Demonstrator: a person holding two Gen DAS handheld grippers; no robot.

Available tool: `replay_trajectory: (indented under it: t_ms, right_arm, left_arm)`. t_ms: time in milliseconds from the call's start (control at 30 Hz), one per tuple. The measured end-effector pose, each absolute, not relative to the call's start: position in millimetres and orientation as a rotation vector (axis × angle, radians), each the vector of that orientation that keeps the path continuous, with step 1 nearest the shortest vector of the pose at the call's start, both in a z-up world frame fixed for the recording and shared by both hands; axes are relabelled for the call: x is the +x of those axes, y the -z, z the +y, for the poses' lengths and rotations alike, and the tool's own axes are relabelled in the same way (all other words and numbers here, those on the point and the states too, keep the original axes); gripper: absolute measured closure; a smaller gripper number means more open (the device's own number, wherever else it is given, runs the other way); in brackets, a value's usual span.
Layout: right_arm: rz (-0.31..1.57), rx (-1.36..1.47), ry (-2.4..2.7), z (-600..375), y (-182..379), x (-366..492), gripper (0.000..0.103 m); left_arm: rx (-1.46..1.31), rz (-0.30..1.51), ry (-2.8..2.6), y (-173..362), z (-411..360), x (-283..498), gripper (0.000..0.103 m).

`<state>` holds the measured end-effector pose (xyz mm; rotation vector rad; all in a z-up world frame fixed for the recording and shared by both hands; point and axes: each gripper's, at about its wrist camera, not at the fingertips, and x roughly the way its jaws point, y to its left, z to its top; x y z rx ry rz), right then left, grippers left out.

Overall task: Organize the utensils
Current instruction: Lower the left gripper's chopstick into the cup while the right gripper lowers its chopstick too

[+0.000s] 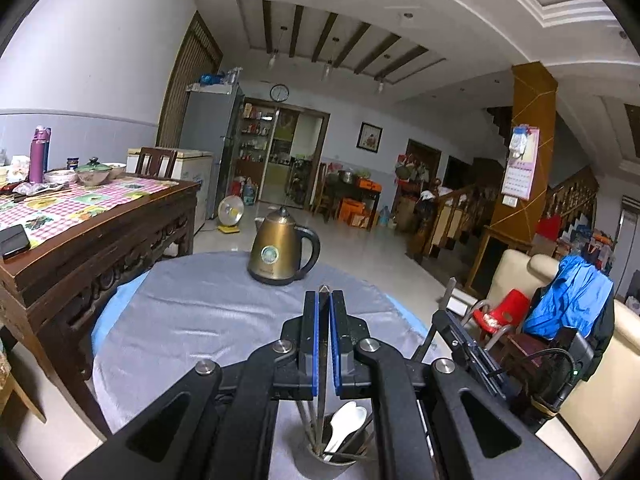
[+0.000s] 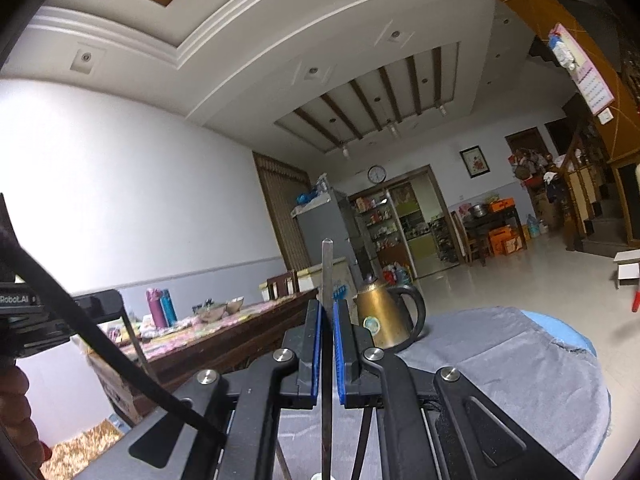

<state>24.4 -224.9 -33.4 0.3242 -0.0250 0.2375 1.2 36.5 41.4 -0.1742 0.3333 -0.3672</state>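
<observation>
Two hand-held grippers, left hand-held gripper (image 1: 323, 300) pinching one chopstick (image 1: 322, 294), right hand-held gripper (image 2: 327, 312) pinching one chopstick (image 2: 327, 264), one kettle (image 1: 280, 250).

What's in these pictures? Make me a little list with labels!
left gripper: shut on a chopstick
right gripper: shut on a chopstick
holder: under the left gripper, with a white spoon and more utensils in it
kettle: upright on the grey cloth, far side of the round table
</observation>
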Motion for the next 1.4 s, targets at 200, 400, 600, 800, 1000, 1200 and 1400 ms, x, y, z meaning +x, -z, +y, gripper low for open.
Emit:
replay_trajectory:
  t_ms: [200,400,600,800,1000,1200,1400]
  right_arm:
    - [0.016,0.291,-0.248,-228,41,19,0.096]
    - [0.033,0.262,-0.266,-232,43,7,0.096]
    - [0.058,0.230,-0.282,-228,46,-3,0.096]
    - [0.100,0.217,-0.287,-226,53,-4,0.096]
    - [0.114,0.221,-0.307,-224,55,-6,0.096]
    - [0.142,0.214,-0.322,-218,60,-2,0.096]
    - [0.141,0.218,-0.325,-218,60,-1,0.096]
  left_arm:
    - [-0.168,0.361,0.363,-37,37,-2,0.098]
    - [-0.150,0.377,0.358,-38,38,-6,0.098]
    - [-0.124,0.401,0.361,-38,36,-9,0.097]
    - [-0.103,0.425,0.371,-33,32,-10,0.097]
    - [-0.086,0.458,0.380,-29,24,-8,0.097]
    - [-0.066,0.497,0.377,-22,17,-4,0.097]
    - [-0.051,0.508,0.359,-22,15,-4,0.097]
